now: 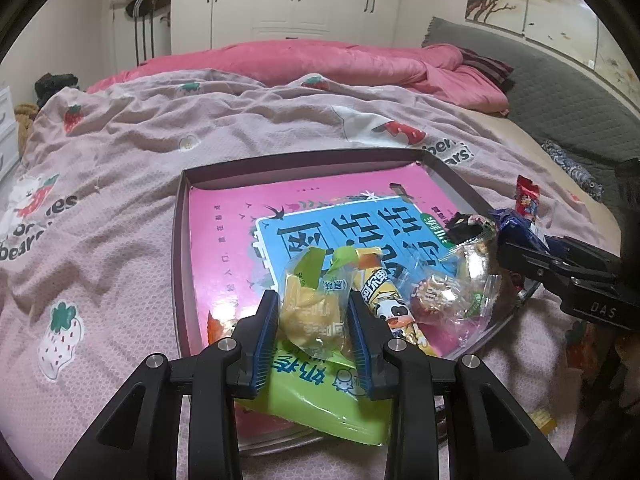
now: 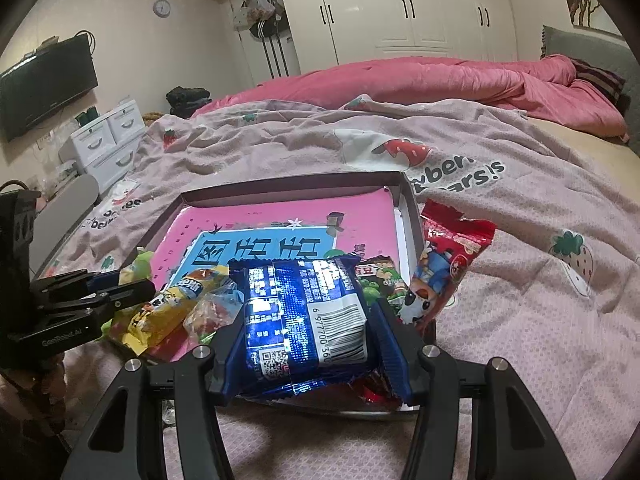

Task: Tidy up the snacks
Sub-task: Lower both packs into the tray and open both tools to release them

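The blue packet hides the red wrapper beneath it — only crimped corners show.

I read "DAS" on the right tongs and "GenRobot.AI" on the left tongs. The blue packet shows barcode digits "6 977700". The bedspread carries "bears!" lettering, and large Chinese characters fill the pink box panel.

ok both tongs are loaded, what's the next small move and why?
Probably lower the left tongs and let go of the yellow snack pack over the box. It is already pinched and hangs above the pink book, while the right tongs hold the blue packet at the box's near edge.
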A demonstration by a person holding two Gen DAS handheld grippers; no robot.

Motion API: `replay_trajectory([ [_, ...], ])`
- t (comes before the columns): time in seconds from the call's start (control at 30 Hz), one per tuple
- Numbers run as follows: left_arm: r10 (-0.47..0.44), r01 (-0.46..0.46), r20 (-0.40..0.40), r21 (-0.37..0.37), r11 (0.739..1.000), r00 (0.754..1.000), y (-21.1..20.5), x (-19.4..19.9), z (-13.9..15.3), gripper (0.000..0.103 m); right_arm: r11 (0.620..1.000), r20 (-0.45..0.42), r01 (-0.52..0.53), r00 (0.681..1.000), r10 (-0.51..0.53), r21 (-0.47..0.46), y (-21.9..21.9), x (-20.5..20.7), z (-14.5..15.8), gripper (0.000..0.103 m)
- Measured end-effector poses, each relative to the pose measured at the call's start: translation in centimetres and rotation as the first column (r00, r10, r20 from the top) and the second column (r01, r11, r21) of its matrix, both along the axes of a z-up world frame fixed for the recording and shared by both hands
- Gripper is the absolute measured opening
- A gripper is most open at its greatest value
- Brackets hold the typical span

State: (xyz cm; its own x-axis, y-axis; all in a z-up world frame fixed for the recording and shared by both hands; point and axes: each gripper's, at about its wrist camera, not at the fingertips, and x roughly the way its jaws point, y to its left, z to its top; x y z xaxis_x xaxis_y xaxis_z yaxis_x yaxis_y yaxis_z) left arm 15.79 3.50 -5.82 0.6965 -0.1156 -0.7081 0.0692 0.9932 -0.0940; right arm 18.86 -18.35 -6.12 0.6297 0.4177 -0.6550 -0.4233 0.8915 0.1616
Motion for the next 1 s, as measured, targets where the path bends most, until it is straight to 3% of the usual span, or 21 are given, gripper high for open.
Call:
replay_trajectory([
  [0.67, 0.001, -0.001, -0.001, 0.001, 1.000, 1.000, 0.0, 0.1, 0.0, 0.036, 1.000, 0.003, 0.017, 1.000, -0.017, 0.002, -0.3, 0.6, -0.2, 0.057],
  [0.93, 0.002, -0.002, -0.010, -0.026, 1.000, 1.000, 0.3, 0.1, 0.1, 0.040, 1.000, 0.030, -0.009, 1.000, 0.009, 0.025, -0.4, -0.3, 1.0, 0.057],
  [1.0, 0.005, -0.005, -0.012, -0.022, 1.000, 1.000, 0.3, 0.1, 0.2, 0.046, 1.000, 0.038, -0.020, 0.999, 0.019, 0.024, -0.2, -0.6, 1.3, 0.057],
])
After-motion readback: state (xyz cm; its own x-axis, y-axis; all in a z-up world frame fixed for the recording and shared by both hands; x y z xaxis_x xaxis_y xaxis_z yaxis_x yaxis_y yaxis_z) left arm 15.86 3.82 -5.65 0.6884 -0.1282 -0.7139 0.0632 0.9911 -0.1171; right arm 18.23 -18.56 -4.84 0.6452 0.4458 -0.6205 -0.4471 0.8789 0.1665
